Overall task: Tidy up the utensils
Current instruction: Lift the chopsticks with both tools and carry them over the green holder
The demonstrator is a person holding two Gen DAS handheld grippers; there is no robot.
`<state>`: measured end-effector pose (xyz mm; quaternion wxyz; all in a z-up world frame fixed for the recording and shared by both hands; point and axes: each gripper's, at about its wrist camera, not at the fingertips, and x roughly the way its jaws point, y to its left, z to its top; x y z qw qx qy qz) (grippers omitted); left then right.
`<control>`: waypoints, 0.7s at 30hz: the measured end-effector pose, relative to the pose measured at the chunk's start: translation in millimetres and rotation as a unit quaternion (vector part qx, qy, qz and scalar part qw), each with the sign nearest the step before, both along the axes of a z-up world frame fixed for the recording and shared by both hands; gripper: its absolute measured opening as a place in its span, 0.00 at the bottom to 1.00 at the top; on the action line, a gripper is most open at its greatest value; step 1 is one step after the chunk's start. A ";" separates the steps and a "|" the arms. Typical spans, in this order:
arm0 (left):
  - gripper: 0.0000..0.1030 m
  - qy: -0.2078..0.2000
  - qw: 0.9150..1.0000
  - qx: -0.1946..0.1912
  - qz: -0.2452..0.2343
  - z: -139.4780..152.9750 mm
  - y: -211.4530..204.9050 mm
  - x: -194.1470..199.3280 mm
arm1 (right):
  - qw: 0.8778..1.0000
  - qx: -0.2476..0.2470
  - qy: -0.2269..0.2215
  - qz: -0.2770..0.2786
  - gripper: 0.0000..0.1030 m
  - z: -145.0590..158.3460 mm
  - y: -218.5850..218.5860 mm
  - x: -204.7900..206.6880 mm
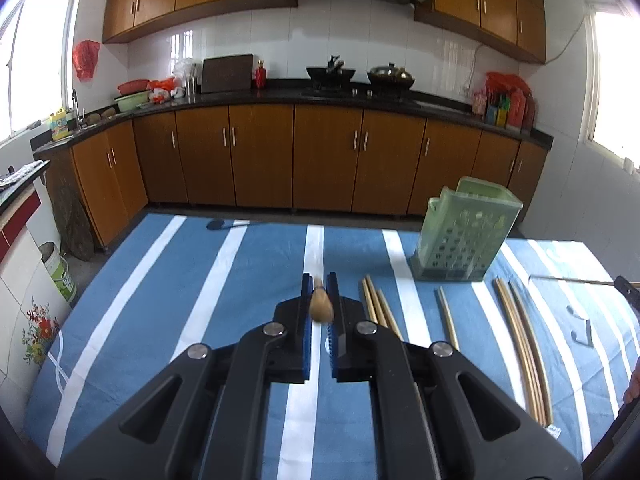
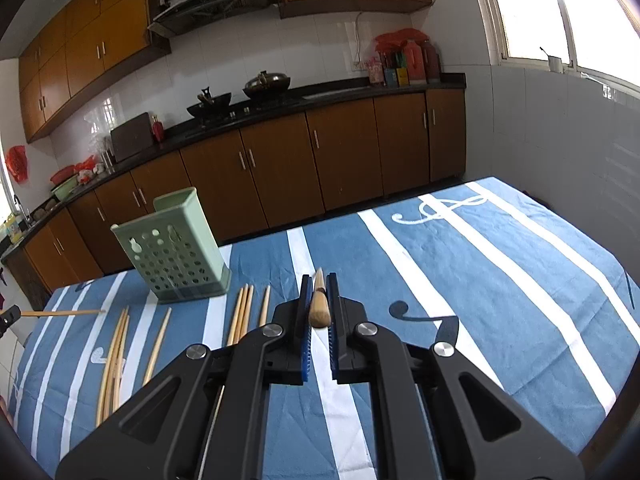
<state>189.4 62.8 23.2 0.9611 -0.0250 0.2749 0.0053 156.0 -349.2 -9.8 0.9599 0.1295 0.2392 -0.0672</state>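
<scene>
In the left wrist view my left gripper is shut on a wooden chopstick, seen end-on between the blue pads above the table. My right gripper is likewise shut on a wooden chopstick that points forward. A pale green perforated utensil holder stands upright on the blue striped tablecloth. Loose chopsticks lie in several groups in front of it. The left gripper's chopstick shows at the left edge of the right wrist view.
More chopsticks lie near the table's front. Brown kitchen cabinets under a black counter run behind the table. The table's far edge lies just past the holder. The other gripper's tip sits at the right edge.
</scene>
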 end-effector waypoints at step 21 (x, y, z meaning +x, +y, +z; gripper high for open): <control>0.07 -0.069 0.998 -0.007 -0.006 77.5 -1.9 24.2 | 0.996 -0.012 -0.082 0.023 0.07 79.9 5.1 22.0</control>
